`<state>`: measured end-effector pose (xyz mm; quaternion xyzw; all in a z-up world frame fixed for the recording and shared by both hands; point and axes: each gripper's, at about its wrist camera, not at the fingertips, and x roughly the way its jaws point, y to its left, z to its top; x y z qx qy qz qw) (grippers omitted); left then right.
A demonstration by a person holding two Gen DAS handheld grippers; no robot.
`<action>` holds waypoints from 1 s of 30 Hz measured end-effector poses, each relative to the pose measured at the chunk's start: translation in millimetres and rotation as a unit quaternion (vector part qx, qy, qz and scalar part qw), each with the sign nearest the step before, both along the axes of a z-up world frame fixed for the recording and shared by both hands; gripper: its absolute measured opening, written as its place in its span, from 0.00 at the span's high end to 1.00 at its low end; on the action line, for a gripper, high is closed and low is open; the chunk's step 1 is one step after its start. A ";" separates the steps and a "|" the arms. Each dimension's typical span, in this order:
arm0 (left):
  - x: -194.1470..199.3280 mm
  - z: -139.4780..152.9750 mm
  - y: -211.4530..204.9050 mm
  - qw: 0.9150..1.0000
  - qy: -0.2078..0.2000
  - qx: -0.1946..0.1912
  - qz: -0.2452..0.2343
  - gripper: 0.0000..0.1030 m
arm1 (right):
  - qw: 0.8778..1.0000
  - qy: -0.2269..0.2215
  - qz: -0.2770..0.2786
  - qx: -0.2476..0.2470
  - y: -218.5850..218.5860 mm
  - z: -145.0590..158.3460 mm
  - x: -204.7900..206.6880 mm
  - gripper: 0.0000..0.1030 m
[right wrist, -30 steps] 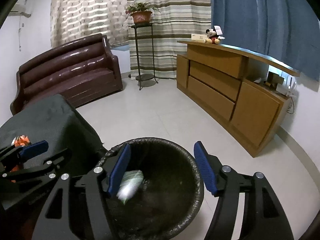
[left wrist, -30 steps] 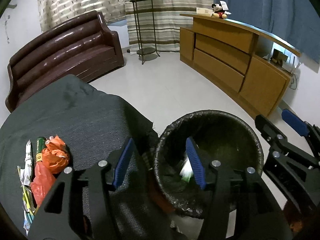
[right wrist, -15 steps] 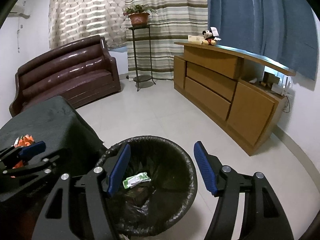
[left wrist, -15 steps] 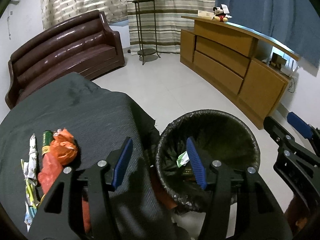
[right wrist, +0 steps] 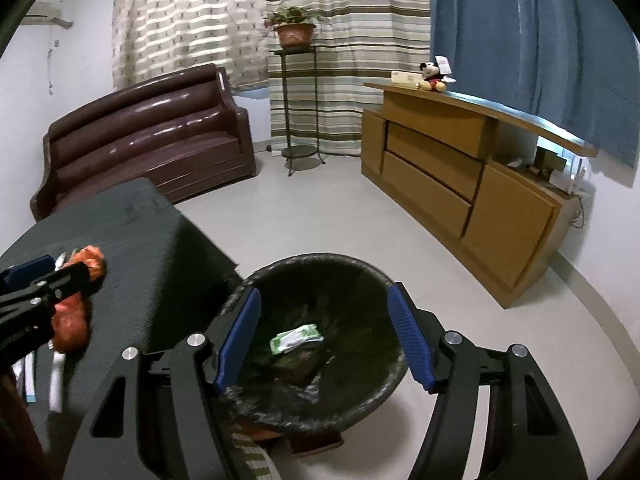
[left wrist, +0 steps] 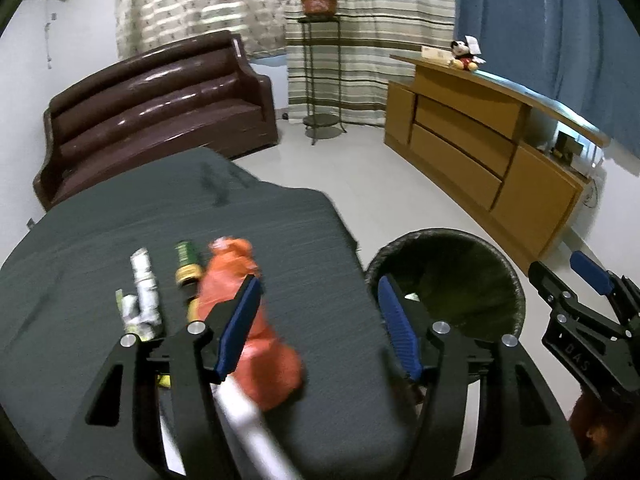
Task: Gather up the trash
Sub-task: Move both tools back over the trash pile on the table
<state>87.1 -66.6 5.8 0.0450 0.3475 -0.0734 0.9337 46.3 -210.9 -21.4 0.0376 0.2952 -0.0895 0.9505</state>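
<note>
**A:** So where was the trash at that point? Anyone get a good look?

**B:** Most of it was lying on the table with the dark grey cloth (left wrist: 120, 224). There was an orange plastic bag (left wrist: 256, 344), crumpled, with a green and yellow tube (left wrist: 185, 266) just to its left, touching it or nearly so. Left of that sat a rolled-up white wrapper (left wrist: 144, 292), and a white stick-like thing (left wrist: 248, 424) ran along the near edge, too blurred to name.

**A:** And the bin?

**B:** The round bin with the black liner (right wrist: 360, 396) stood on the floor right beside the table's corner. Inside it lay a green and white wrapper (right wrist: 296, 338) on top of some darker stuff I couldn't make out.

**A:** What were the grippers doing?

**B:** The left gripper (left wrist: 318, 328) was over the table's right end, its left blue pad in front of the orange bag. Its jaws were spreading apart and nothing was between them, so it was released. The right gripper (right wrist: 324, 338) hung above the bin, pads well apart, also gripping nothing; the wrapper down in the bin just showed through the gap.

**A:** Anything else in the room?

**B:** A brown leather sofa (right wrist: 148, 136) by the wall, a potted plant (right wrist: 294, 30) on a tall metal stand, and a wooden sideboard (right wrist: 460, 184) with a Mickey Mouse plush (right wrist: 432, 76) on top.
</note>
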 end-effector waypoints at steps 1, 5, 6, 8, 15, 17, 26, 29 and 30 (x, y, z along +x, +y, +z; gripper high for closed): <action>-3.6 1.4 7.3 1.000 -0.002 0.000 0.007 0.42 | 1.000 0.001 0.004 0.001 3.7 0.4 -1.1 0.37; -14.0 5.7 33.1 1.000 -0.006 0.000 0.031 0.41 | 1.000 0.000 0.019 -0.003 19.3 3.6 -2.9 0.37; -16.1 6.5 40.6 0.999 -0.006 -0.001 0.038 0.41 | 1.000 0.000 0.025 -0.004 24.2 3.9 -3.8 0.37; -20.7 7.7 56.1 0.999 -0.006 -0.002 0.053 0.41 | 0.999 -0.001 0.034 -0.006 33.0 4.1 -5.7 0.37; -39.2 3.1 109.4 0.995 -0.003 -0.005 0.101 0.41 | 0.997 -0.003 0.071 -0.009 65.9 5.3 -8.8 0.37; -43.5 0.7 124.0 0.994 0.001 -0.007 0.114 0.41 | 0.997 -0.002 0.079 -0.011 75.9 4.0 -11.2 0.37; -61.6 -17.8 164.7 0.989 0.022 -0.009 0.143 0.41 | 0.994 0.007 0.111 -0.015 114.9 -3.9 -14.1 0.37; -64.1 -22.3 171.4 0.989 0.027 -0.009 0.146 0.41 | 0.993 0.011 0.119 -0.013 121.8 -5.6 -13.3 0.37; -64.6 -23.6 173.1 0.989 0.029 -0.009 0.146 0.41 | 0.992 0.012 0.121 -0.013 124.1 -6.2 -12.9 0.37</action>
